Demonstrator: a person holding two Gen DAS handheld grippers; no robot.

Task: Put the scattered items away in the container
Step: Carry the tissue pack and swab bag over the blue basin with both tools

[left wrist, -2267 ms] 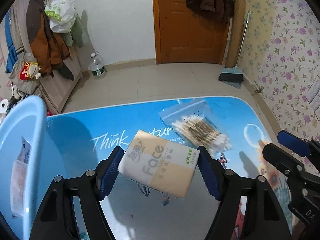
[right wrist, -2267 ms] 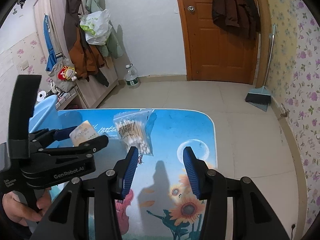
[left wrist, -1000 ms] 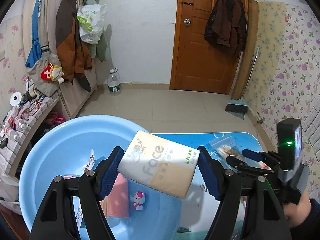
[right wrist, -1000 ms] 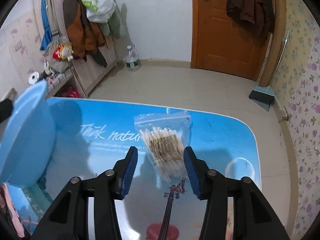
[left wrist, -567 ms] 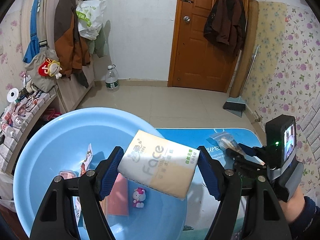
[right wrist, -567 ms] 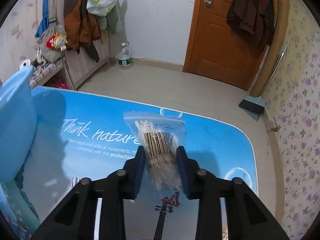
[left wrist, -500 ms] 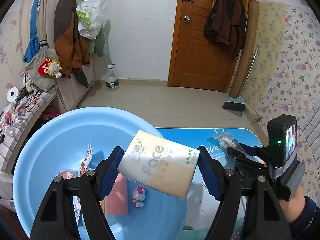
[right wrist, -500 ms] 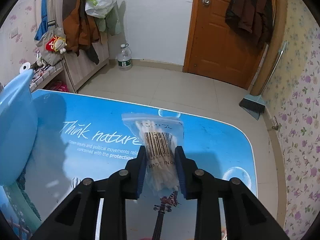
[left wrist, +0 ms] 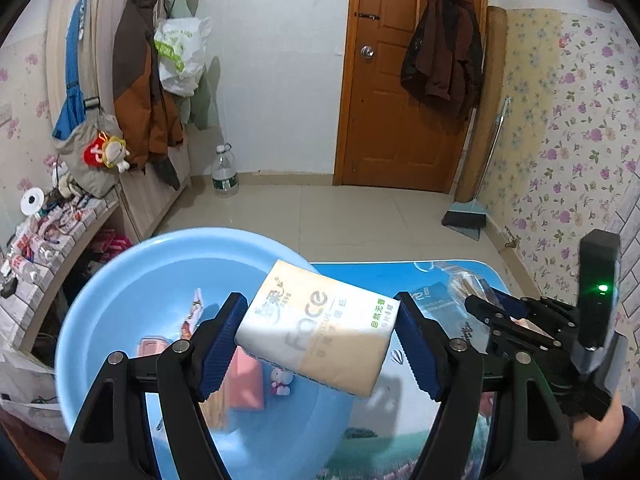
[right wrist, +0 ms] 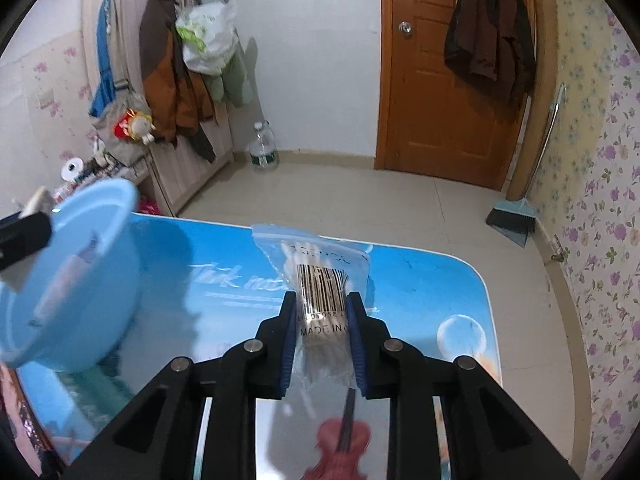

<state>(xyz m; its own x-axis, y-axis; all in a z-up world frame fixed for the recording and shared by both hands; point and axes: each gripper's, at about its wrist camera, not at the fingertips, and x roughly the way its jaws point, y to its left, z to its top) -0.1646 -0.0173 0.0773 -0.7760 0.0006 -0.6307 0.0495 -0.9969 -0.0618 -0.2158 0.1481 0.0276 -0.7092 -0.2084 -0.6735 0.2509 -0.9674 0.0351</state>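
Note:
My left gripper [left wrist: 320, 300] is shut on a tissue pack [left wrist: 316, 332] printed "Face", which it holds tilted over the blue basin [left wrist: 160, 264]. A pink item [left wrist: 248, 380], a small toy figure [left wrist: 280, 380] and a sachet [left wrist: 194, 312] lie in the basin. On the right, my right gripper [right wrist: 321, 300] has its jaws closing, and the pads press on a clear bag of cotton swabs [right wrist: 320, 276] held just above the blue printed table [right wrist: 420, 280]. In the left wrist view the right gripper [left wrist: 480, 304] shows with the bag [left wrist: 460, 280] at its tips.
The basin [right wrist: 100, 232] stands on the table's left end. A shelf of small clutter [left wrist: 44, 236] lies left of it. On the floor beyond are a water bottle [left wrist: 224, 176] and a broom [left wrist: 466, 216]. A hand in a dark sleeve [left wrist: 600, 436] holds the right gripper.
The right gripper's jaws closed onto the bag of cotton swabs and raised it off the table. The left gripper carried the tissue pack from the table to above the basin.

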